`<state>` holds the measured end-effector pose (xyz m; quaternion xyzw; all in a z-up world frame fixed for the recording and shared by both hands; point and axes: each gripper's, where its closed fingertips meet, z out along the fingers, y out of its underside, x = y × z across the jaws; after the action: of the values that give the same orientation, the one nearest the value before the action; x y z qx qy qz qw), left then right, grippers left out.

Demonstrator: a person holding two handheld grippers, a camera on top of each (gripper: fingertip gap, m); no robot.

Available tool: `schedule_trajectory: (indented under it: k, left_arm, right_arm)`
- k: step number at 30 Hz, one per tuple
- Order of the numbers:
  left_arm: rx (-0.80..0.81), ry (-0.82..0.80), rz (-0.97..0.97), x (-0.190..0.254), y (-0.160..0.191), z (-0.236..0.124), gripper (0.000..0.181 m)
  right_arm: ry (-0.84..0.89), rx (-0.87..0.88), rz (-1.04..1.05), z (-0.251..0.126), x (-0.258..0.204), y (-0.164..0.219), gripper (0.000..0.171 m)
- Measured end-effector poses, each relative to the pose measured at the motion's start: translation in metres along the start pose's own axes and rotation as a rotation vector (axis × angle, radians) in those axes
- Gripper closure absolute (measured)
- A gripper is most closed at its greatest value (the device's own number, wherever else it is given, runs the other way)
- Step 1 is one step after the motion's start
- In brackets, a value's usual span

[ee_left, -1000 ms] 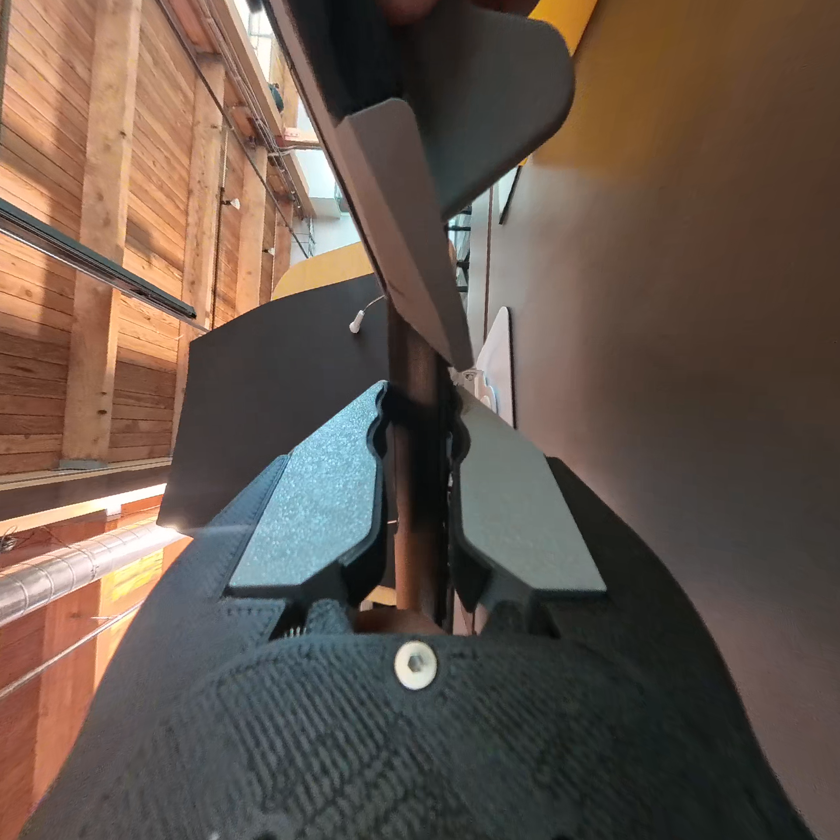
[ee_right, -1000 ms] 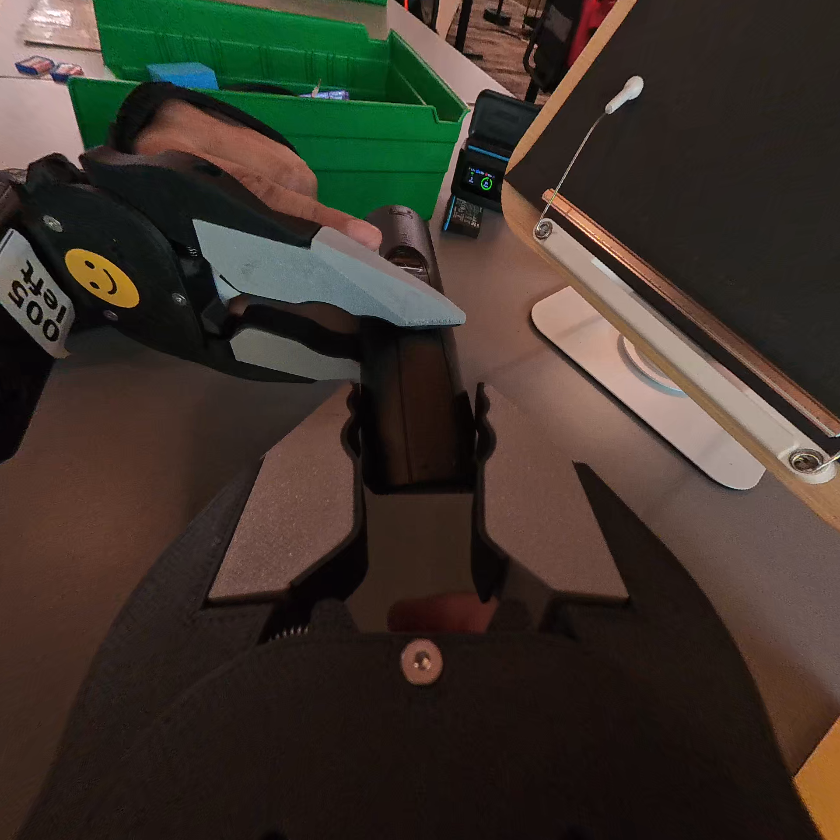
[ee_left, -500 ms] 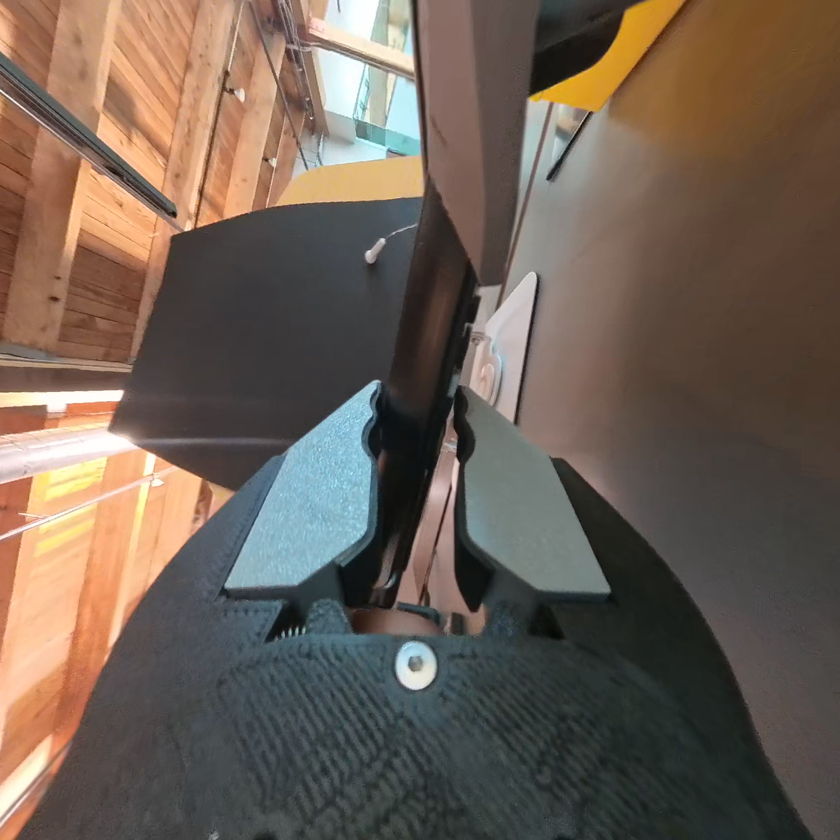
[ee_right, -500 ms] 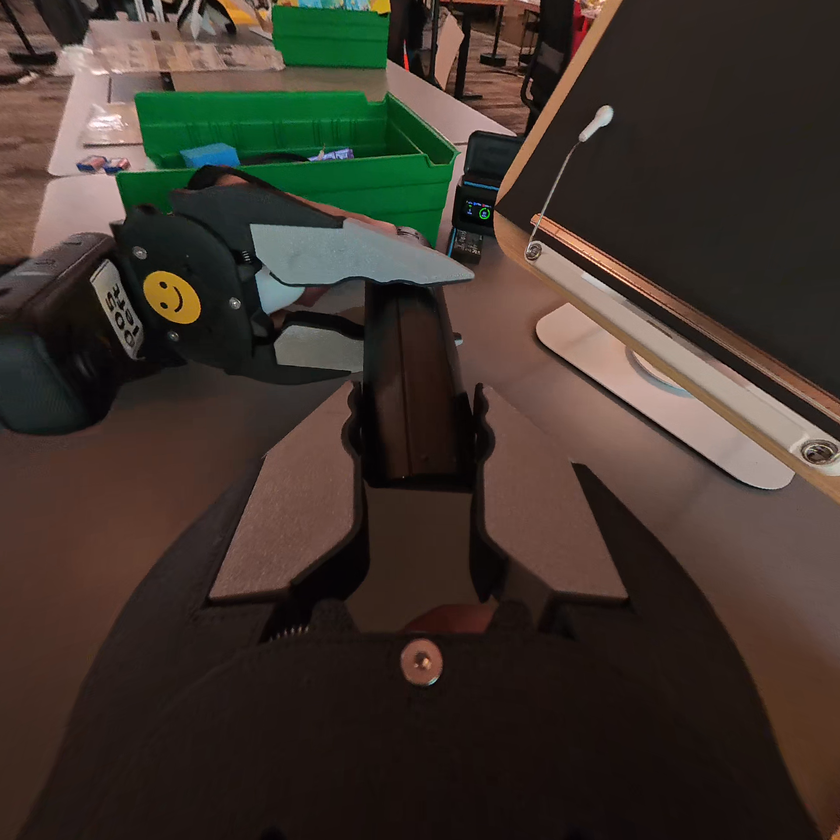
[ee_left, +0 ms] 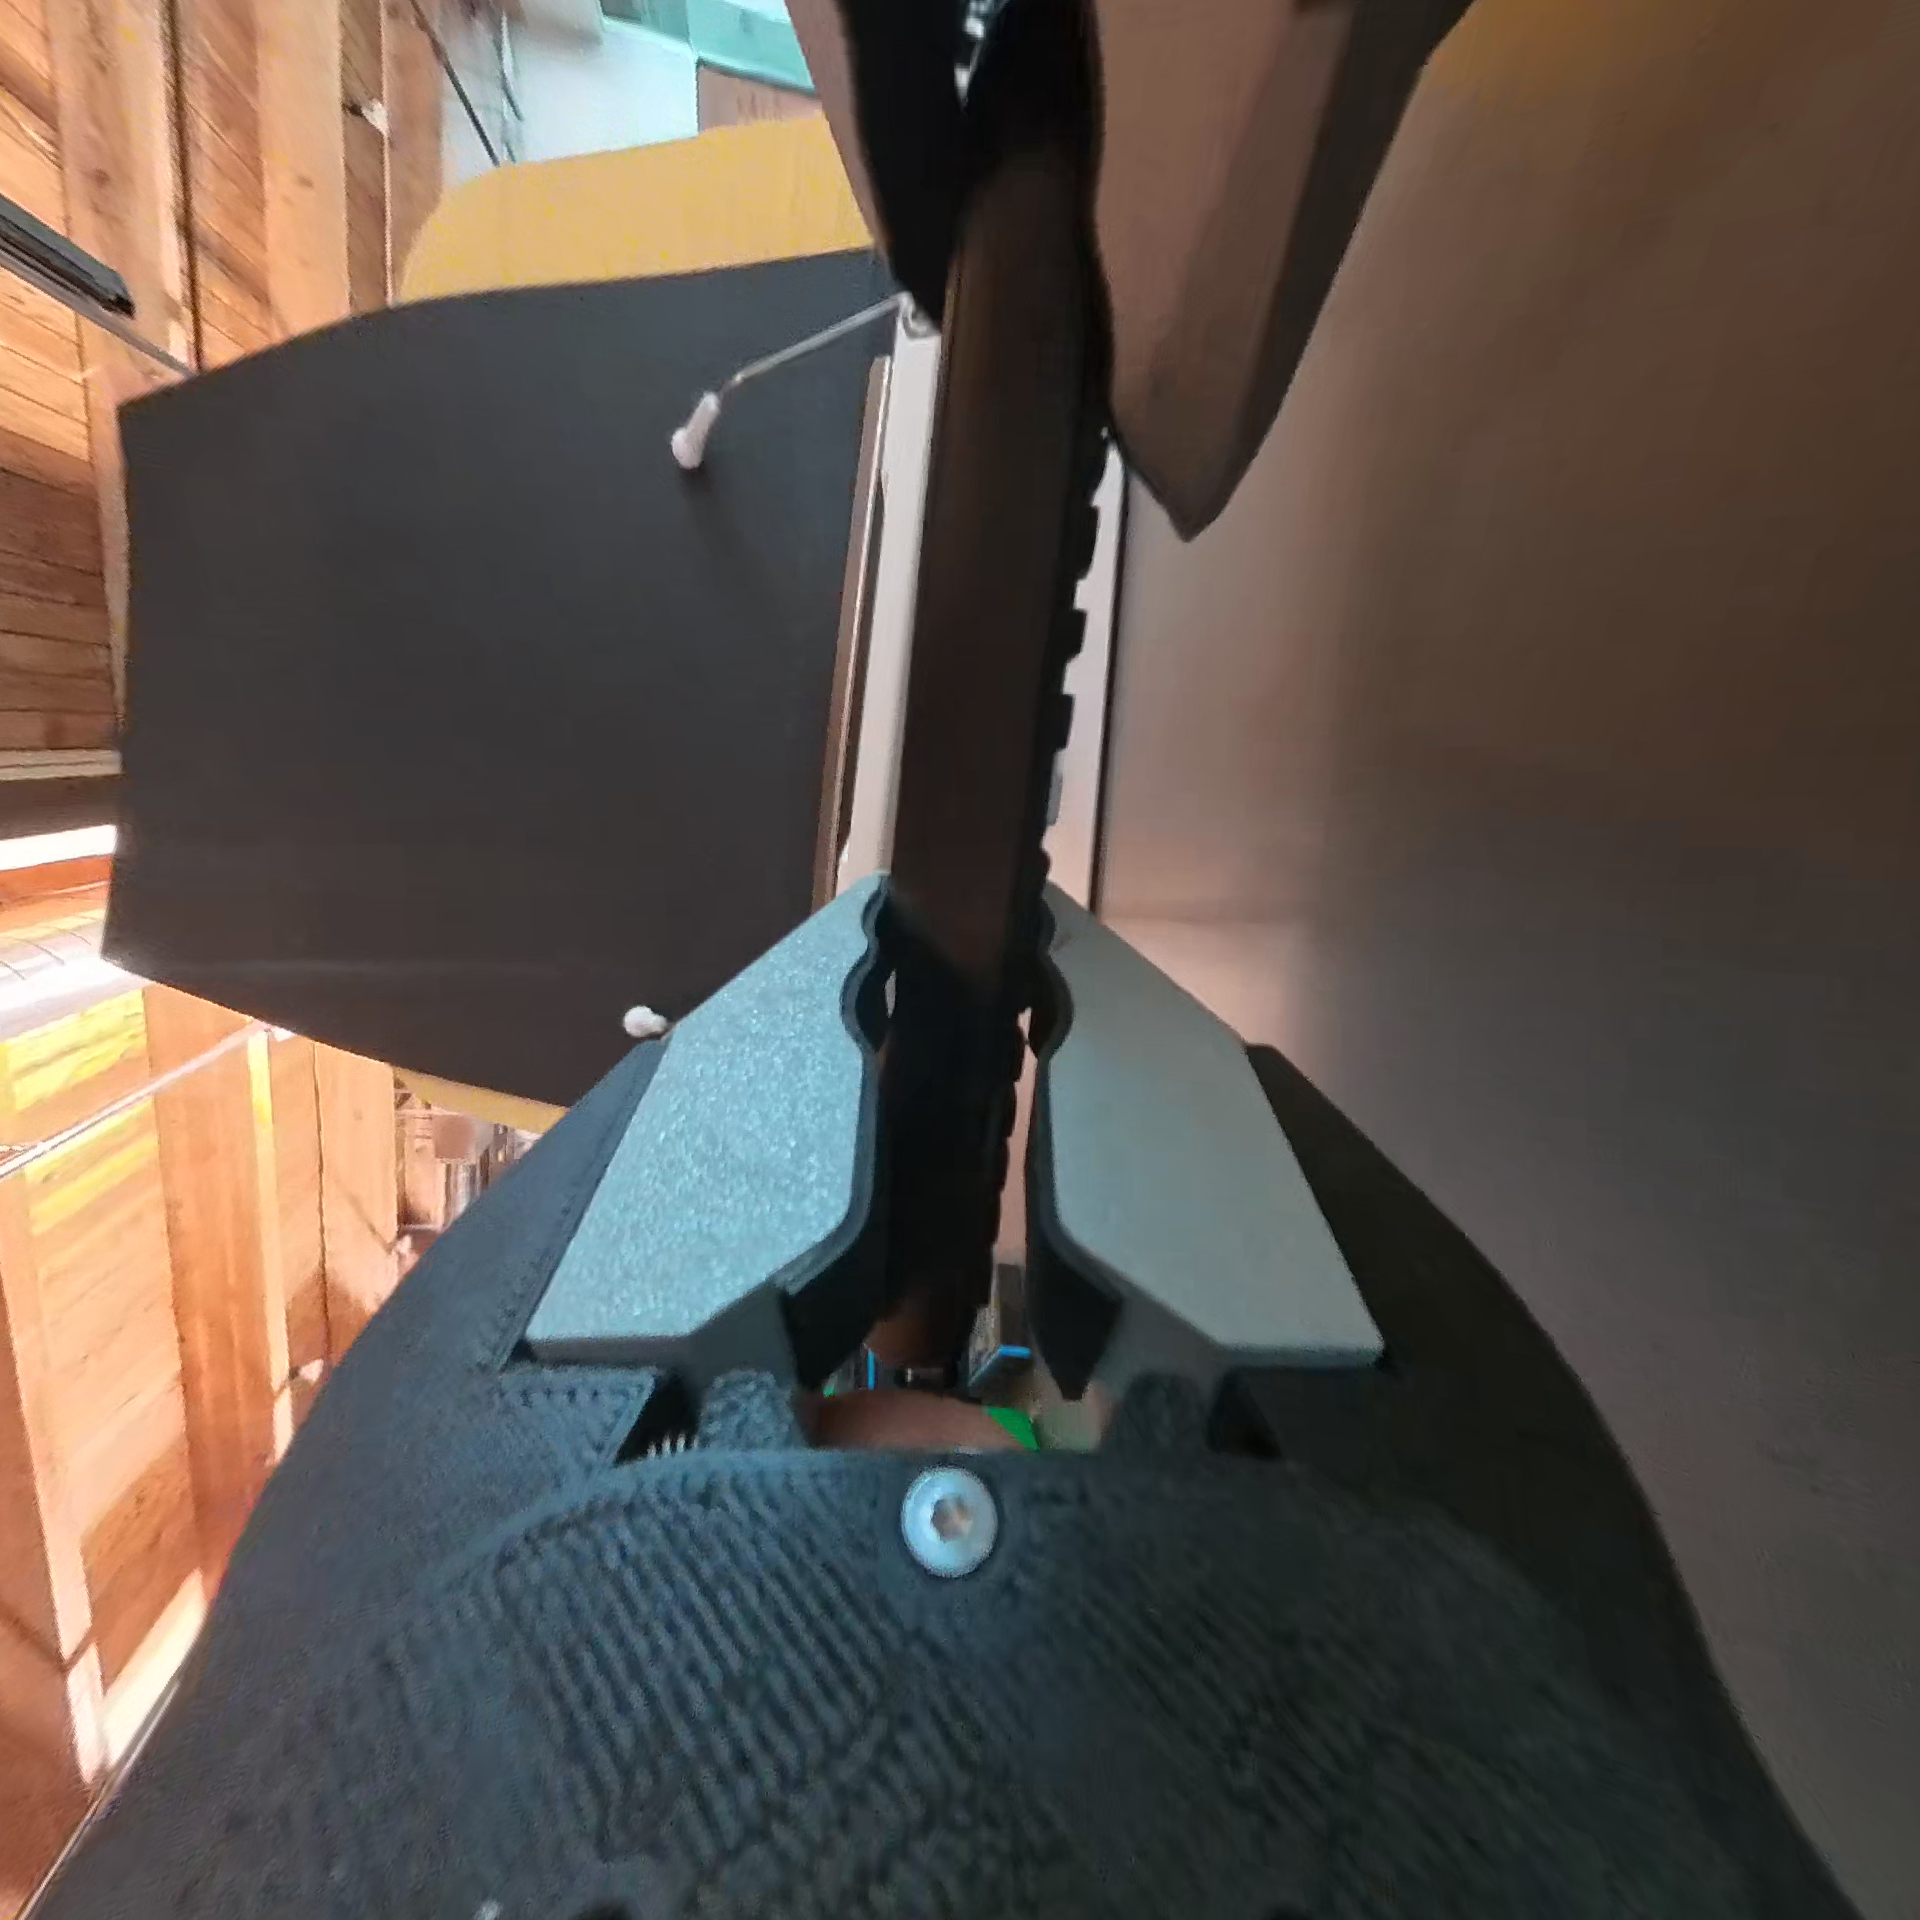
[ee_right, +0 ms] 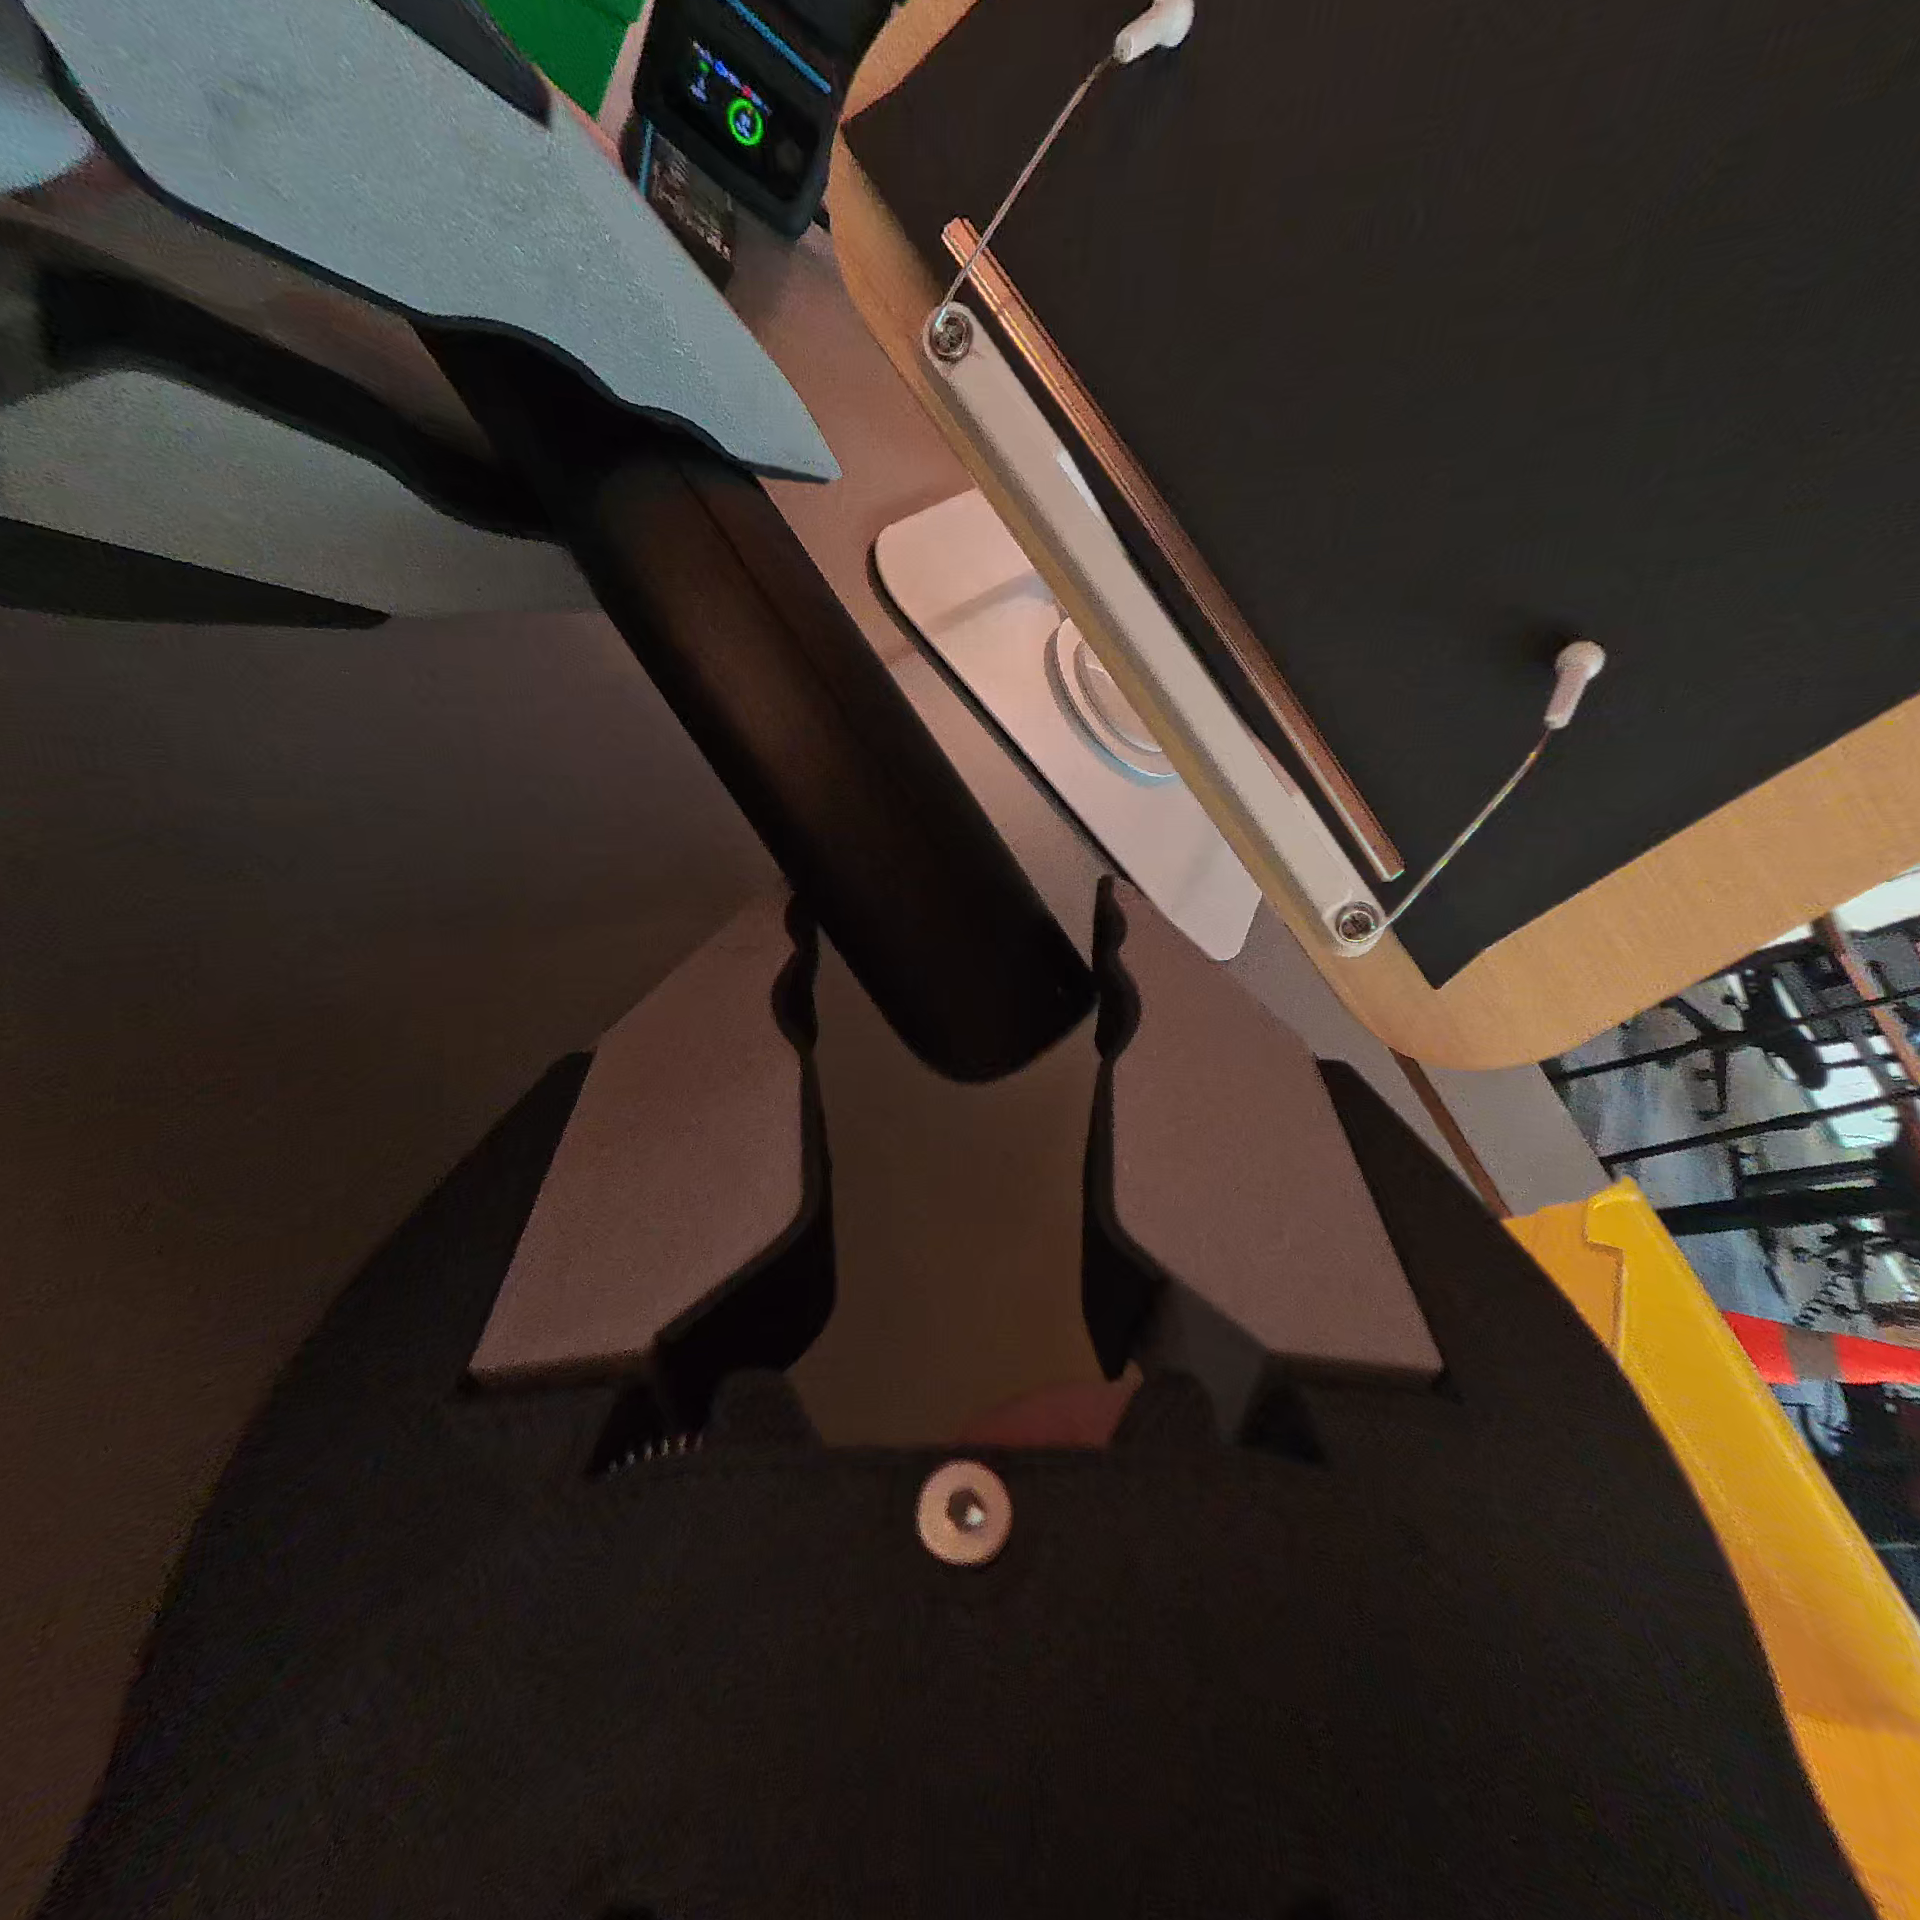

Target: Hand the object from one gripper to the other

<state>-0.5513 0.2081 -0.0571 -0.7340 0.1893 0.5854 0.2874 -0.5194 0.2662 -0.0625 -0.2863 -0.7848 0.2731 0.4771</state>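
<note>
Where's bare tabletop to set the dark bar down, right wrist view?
Free: the grey tabletop left of the dark bar, below the left hand-held gripper. Crowded: right of the bar, the white stand base and black board; the small screen device sits at the top.

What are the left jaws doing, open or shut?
Shut: the left gripper clamps the dark bar from both sides.

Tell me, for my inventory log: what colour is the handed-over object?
Dark brown to black object, clearest in right wrist view.
</note>
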Motion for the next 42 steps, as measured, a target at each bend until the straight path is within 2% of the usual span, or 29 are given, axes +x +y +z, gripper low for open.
schedule_trajectory:
  k: [4, 8, 11, 14, 19, 22, 26, 30, 32, 36, 39, 42]
  left_arm:
    - [0.031, -0.008, 0.037, 0.002, -0.006, -0.003, 0.161]
    - [0.076, 0.07, -0.008, 0.012, -0.017, -0.006, 0.16]
    - [0.092, 0.099, 0.025, 0.019, -0.027, -0.012, 0.16]
    - [0.09, 0.082, 0.038, 0.015, -0.029, -0.013, 0.159]
    - [0.12, 0.021, -0.084, -0.001, -0.024, -0.013, 0.14]
    - [0.122, -0.045, -0.167, -0.018, -0.015, -0.015, 0.136]
    - [0.152, -0.105, -0.252, -0.036, -0.012, -0.021, 0.123]
    - [0.198, -0.142, -0.209, -0.041, -0.015, -0.026, 0.123]
    - [0.196, -0.149, -0.17, -0.04, -0.013, -0.027, 0.125]
    - [0.264, -0.184, -0.018, -0.034, -0.024, -0.035, 0.123]
    - [0.319, -0.293, 0.099, -0.035, -0.036, -0.042, 0.117]
    - [0.338, -0.34, 0.146, -0.034, -0.048, -0.046, 0.117]
  right_arm:
    - [0.026, -0.024, -0.104, 0.003, -0.004, 0.003, 0.127]
    - [0.079, -0.075, -0.262, 0.007, -0.006, 0.01, 0.131]
    - [0.061, -0.076, -0.296, 0.011, -0.017, 0.01, 0.128]
    - [0.106, -0.067, -0.353, 0.009, -0.013, 0.004, 0.136]
    - [0.082, -0.08, -0.288, 0.01, -0.012, 0.006, 0.145]
    - [0.029, -0.056, -0.142, 0.009, -0.007, 0.008, 0.145]
    - [-0.121, -0.021, 0.044, 0.007, -0.016, 0.007, 0.146]
    - [-0.298, -0.007, 0.284, 0.002, -0.023, 0.006, 0.146]
    - [-0.408, 0.014, 0.419, -0.004, -0.025, 0.003, 0.146]
    - [-0.753, 0.053, 0.678, -0.027, -0.045, -0.011, 0.146]
    - [-0.972, 0.036, 0.788, -0.044, -0.063, -0.018, 0.146]
    - [-1.119, -0.009, 0.818, -0.055, -0.084, -0.02, 0.146]
